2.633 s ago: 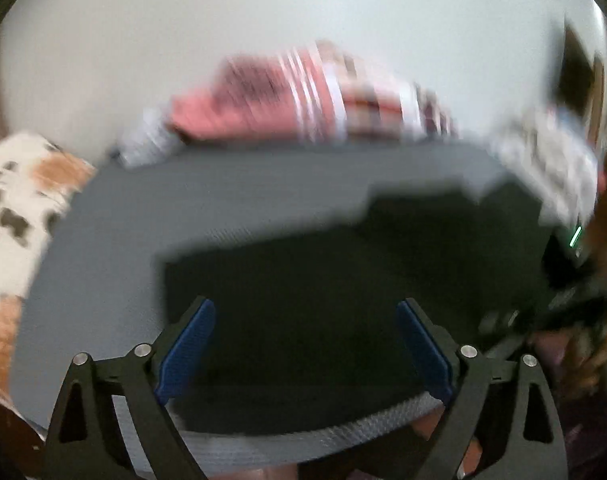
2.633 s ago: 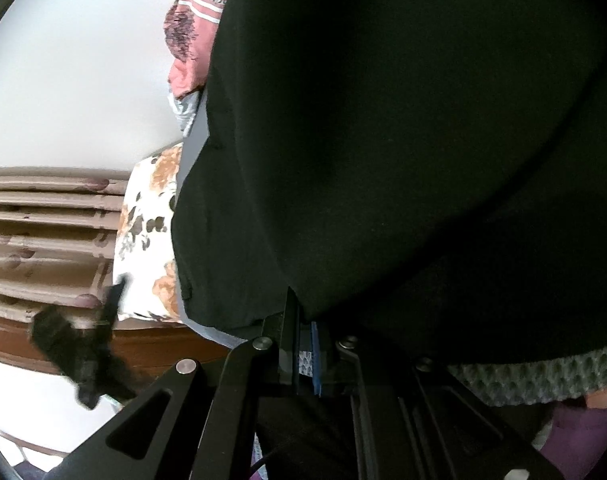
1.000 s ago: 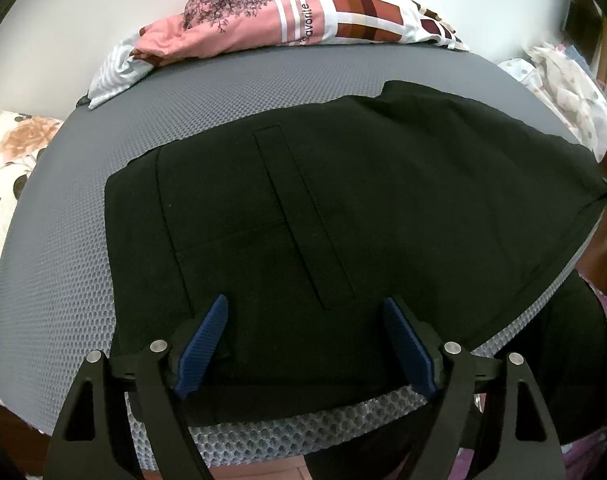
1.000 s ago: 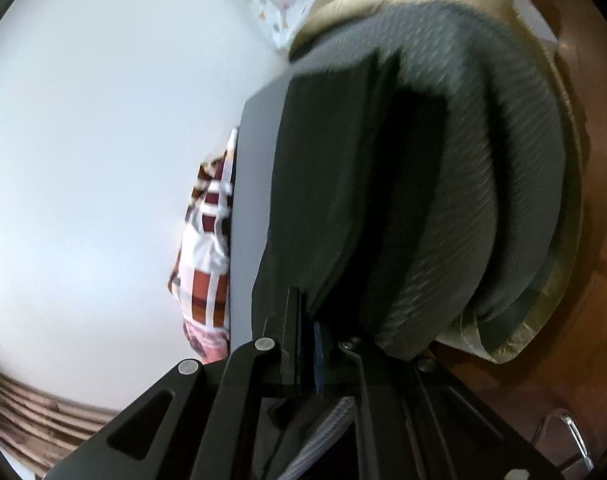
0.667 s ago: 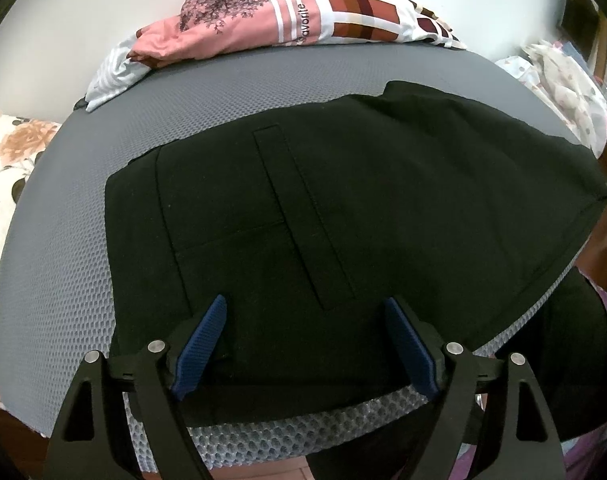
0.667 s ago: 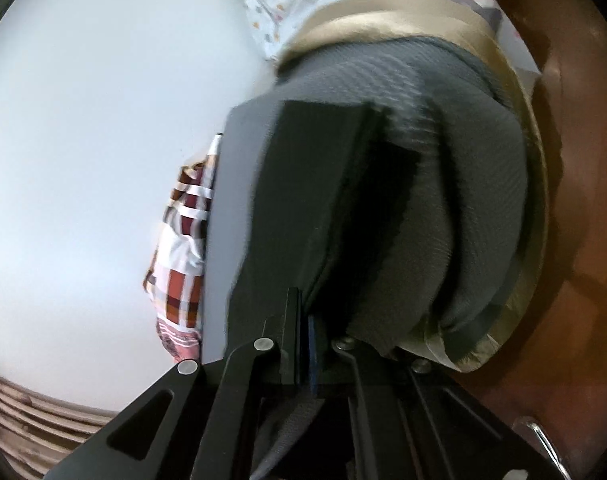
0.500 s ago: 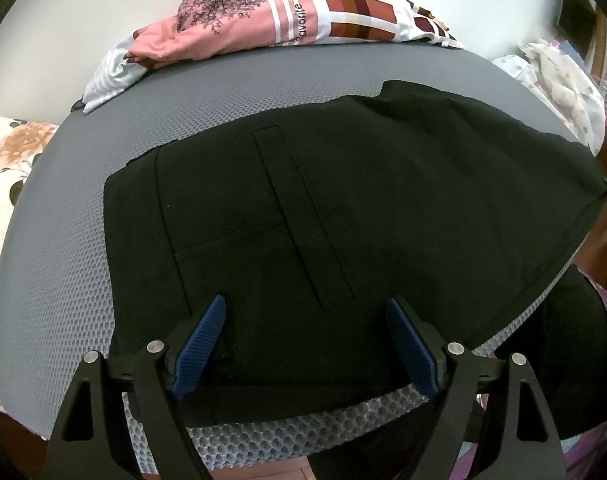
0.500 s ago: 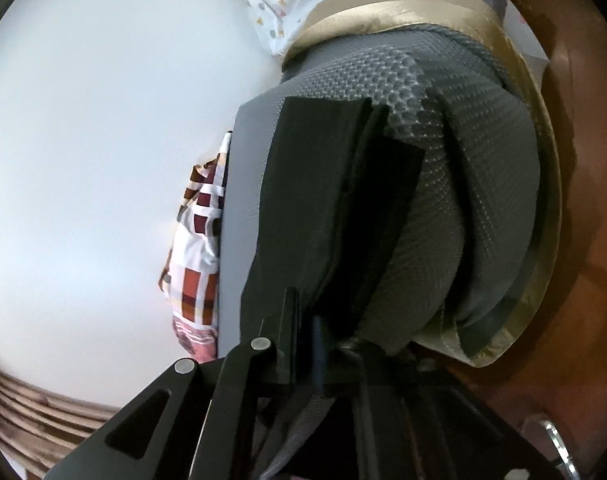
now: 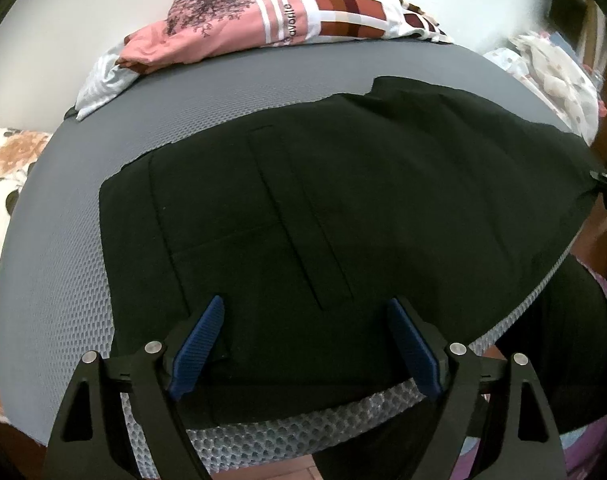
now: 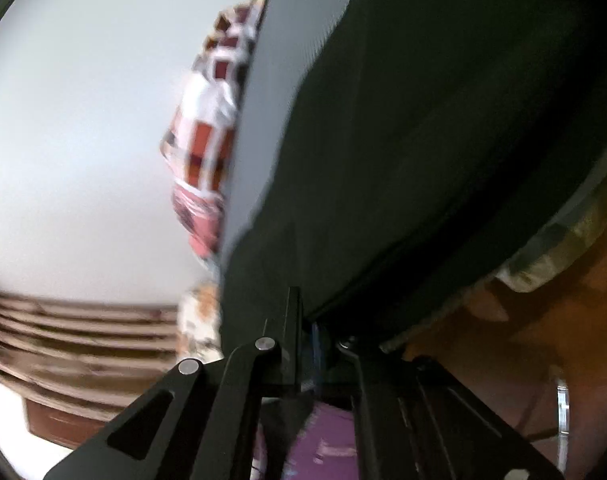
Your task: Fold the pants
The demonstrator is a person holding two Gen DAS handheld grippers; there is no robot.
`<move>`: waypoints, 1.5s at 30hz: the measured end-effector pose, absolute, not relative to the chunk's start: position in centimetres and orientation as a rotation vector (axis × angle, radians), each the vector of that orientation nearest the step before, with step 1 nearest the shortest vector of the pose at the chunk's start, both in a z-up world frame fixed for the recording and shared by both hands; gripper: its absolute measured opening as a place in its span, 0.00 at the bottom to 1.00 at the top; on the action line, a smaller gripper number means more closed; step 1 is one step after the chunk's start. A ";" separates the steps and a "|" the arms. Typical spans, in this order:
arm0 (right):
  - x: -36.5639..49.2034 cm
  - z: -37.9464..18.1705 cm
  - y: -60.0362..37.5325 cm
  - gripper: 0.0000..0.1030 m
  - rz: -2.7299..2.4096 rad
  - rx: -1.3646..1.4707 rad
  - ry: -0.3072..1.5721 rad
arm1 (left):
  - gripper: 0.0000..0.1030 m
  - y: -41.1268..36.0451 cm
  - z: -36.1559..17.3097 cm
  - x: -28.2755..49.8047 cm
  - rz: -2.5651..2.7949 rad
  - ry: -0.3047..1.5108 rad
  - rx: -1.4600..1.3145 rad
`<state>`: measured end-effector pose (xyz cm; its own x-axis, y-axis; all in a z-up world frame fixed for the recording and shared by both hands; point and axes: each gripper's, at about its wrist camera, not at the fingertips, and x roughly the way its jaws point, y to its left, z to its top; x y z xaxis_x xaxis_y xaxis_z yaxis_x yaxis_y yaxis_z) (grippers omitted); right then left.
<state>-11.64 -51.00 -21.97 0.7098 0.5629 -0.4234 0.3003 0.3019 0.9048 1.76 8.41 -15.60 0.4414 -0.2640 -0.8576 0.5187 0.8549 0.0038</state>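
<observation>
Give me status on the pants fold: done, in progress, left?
Done: black pants lie spread on the grey mesh pad, one end hanging off its edge. In hand: right tool is shut on the pants' edge; left tool is open above the near hem. Left: no finished fold visible.

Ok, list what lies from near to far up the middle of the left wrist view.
left hand-held gripper → black pants → bare grey mesh mat → pink patterned cloth pile → white wall

A pink-and-plaid cloth heap [image 9: 287,20] lies at the grey mesh pad's [image 9: 63,240] far edge — floral fabric [image 9: 3,168] beside.
</observation>
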 end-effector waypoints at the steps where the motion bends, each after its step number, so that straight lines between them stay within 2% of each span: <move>1: -12.0 -21.7 -51.0 0.05 0.215 1.294 0.819 | 0.82 8.5 -15.6 1.7 -0.501 1.004 0.289; 6: -13.9 -22.4 -52.2 0.04 0.172 1.301 0.872 | 0.82 8.8 -15.6 1.6 -0.553 0.993 0.319; 10: -13.5 -22.5 -51.6 0.10 0.239 1.372 0.802 | 0.82 8.9 -15.6 1.7 -0.554 0.990 0.323; 12: -12.4 -22.1 -50.7 0.30 0.253 1.365 0.818 | 0.82 9.0 -15.6 1.8 -0.552 0.990 0.324; 13: -11.9 -22.0 -50.0 0.48 0.263 1.358 0.833 | 0.83 9.0 -15.6 1.7 -0.552 0.989 0.324; 14: -11.3 -22.0 -49.5 0.50 0.281 1.363 0.834 | 0.83 9.0 -15.6 1.7 -0.553 0.986 0.326; 18: -8.6 -22.2 -45.4 0.46 0.373 1.325 0.923 | 0.83 8.9 -15.7 1.5 -0.547 0.979 0.322; 19: -8.0 -22.3 -44.5 0.38 0.386 1.313 0.941 | 0.83 9.0 -15.7 1.5 -0.545 0.976 0.320; 20: -7.6 -22.4 -43.8 0.20 0.388 1.302 0.958 | 0.83 8.9 -15.7 1.4 -0.544 0.973 0.320; 21: -7.0 -22.6 -42.9 0.11 0.395 1.289 0.986 | 0.83 8.9 -15.7 1.4 -0.543 0.970 0.321; 22: -6.5 -22.9 -41.9 0.07 0.404 1.274 1.020 | 0.83 8.9 -15.7 1.3 -0.542 0.970 0.321; 31: -8.3 -23.1 -40.9 0.00 0.398 1.164 1.120 | 0.83 9.3 -15.8 1.2 -0.575 0.965 0.337; 33: -8.2 -24.2 -41.2 0.00 0.419 1.258 1.107 | 0.83 9.3 -15.7 1.0 -0.586 0.961 0.353; 34: -8.1 -23.9 -41.2 0.01 0.408 1.236 1.101 | 0.83 9.2 -15.7 1.0 -0.587 0.962 0.358; 35: -8.2 -23.6 -41.1 0.08 0.408 1.217 1.099 | 0.83 9.2 -15.5 0.9 -0.583 0.966 0.366; 40: -8.9 -21.5 -40.6 0.09 0.436 1.109 1.129 | 0.83 10.5 -13.3 0.3 -0.542 0.948 0.340; 42: -9.5 -20.0 -41.8 0.13 0.406 1.067 1.077 | 0.83 12.7 -11.6 0.4 -0.510 0.907 0.265; 44: -9.9 -19.2 -43.5 0.33 0.356 1.052 1.034 | 0.85 15.4 -10.7 1.4 -0.444 0.903 0.193; 45: -10.3 -18.8 -44.7 0.37 0.323 1.049 1.007 | 0.86 16.9 -10.6 2.1 -0.414 0.917 0.158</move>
<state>-10.33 -44.67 -18.82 0.5366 0.6537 -0.5336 0.2216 0.5010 0.8366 2.14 16.85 -10.64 0.5366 -0.2795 -0.7962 0.4120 0.9102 -0.0419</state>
